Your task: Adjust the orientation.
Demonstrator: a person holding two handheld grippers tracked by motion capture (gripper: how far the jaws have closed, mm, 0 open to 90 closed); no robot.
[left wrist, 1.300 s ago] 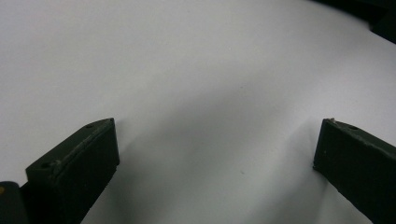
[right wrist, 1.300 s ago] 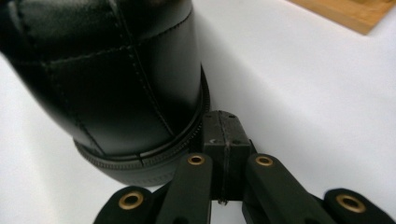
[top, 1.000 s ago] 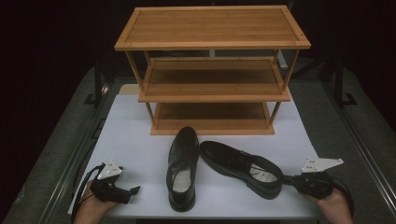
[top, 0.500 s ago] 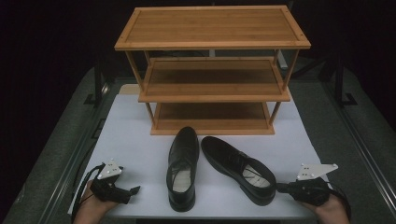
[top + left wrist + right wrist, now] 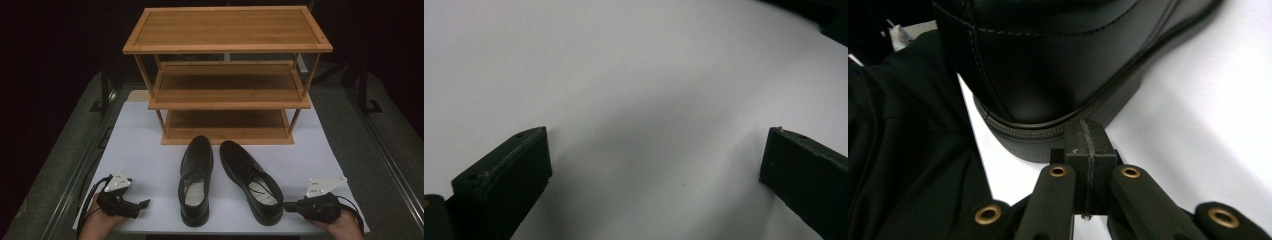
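Right gripper view: closed fingers (image 5: 1086,142) touch shoe heel (image 5: 1058,90) | high view: contact unclear

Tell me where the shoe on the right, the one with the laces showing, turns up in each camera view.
High view: the laced shoe lies right of centre, heel near the right gripper.
Left gripper view: I don't find it among what shows here, the white mat between open jaws.
Right gripper view: its heel is at the top, against the shut jaws.
Shared landmark: the white mat.

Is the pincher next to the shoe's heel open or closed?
Closed. In the right gripper view the right gripper has its two black jaws pressed flat together, nothing between them, their tip against the heel of the right shoe.
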